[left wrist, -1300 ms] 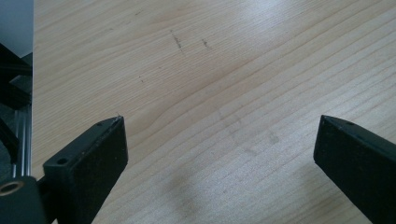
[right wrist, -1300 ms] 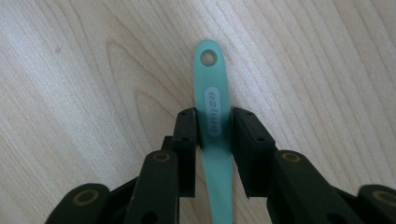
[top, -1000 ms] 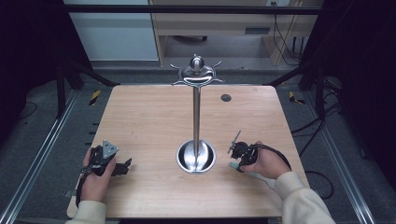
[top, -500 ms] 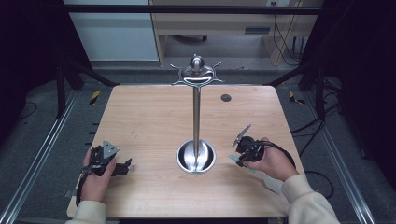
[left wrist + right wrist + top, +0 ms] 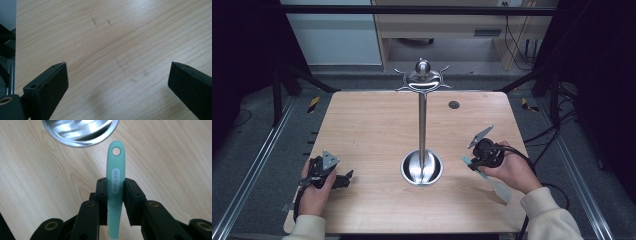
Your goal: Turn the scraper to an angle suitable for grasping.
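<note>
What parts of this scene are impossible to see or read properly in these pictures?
- Spatula: in the right gripper view its lower end runs off the bottom edge between the right tongs, so its blade is cut off.
- Its printed word: sideways and too blurred to read there.
- Stand: its base is cut by the top edge of that view.
- Hooks on top: too small in the high view to count.
- Left tongs: cut off by the bottom edge.

A lab or test room is shown. A bare wooden table [image 5: 362, 130] is set inside a frame of black metal bars [image 5: 412, 9], loose cables [image 5: 519, 47] are hung behind, and yellow-black tape [image 5: 313, 104] is stuck on the grey floor.
</note>
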`<move>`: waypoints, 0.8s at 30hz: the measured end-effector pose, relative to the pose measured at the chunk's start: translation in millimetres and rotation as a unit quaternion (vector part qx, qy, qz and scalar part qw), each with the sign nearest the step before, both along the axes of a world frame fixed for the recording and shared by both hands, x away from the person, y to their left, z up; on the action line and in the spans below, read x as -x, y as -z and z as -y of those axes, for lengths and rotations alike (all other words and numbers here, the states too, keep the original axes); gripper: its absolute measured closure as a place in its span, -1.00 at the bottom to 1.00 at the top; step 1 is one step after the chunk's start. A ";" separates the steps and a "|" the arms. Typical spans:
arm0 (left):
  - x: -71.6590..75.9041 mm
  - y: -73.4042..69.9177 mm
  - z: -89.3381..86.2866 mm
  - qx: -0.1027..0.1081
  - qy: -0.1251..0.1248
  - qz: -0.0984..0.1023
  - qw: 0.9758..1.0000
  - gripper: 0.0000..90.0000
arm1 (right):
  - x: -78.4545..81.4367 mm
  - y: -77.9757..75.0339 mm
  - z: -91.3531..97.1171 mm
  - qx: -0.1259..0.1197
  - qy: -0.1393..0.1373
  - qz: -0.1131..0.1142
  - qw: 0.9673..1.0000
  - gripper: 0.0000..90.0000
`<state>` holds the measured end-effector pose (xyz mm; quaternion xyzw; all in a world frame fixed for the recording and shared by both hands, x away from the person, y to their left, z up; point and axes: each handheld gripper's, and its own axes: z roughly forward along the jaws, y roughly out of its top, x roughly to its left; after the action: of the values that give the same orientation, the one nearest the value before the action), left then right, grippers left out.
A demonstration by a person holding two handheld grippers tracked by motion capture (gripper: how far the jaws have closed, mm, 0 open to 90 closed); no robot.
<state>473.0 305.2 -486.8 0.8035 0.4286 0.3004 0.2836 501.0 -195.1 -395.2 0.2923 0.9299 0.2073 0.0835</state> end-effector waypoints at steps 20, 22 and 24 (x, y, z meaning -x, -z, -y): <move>0.4 1.6 -0.7 -0.001 -0.005 -0.003 1.000 -0.94 | 4.6 -63.8 19.0 -0.127 0.017 0.087 0.988 0.66; 1.0 1.0 -1.0 -0.001 -0.005 -0.001 1.000 -0.94 | 6.4 -68.6 18.9 -0.142 0.018 0.095 0.985 0.66; 1.3 0.6 -1.2 0.000 -0.006 0.000 1.000 -0.94 | 8.5 -72.5 19.0 -0.155 0.020 0.106 0.982 0.66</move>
<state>471.8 306.4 -487.4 0.8007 0.4336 0.3027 0.2816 492.5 -214.1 -322.7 0.2972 0.8661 0.3770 0.1390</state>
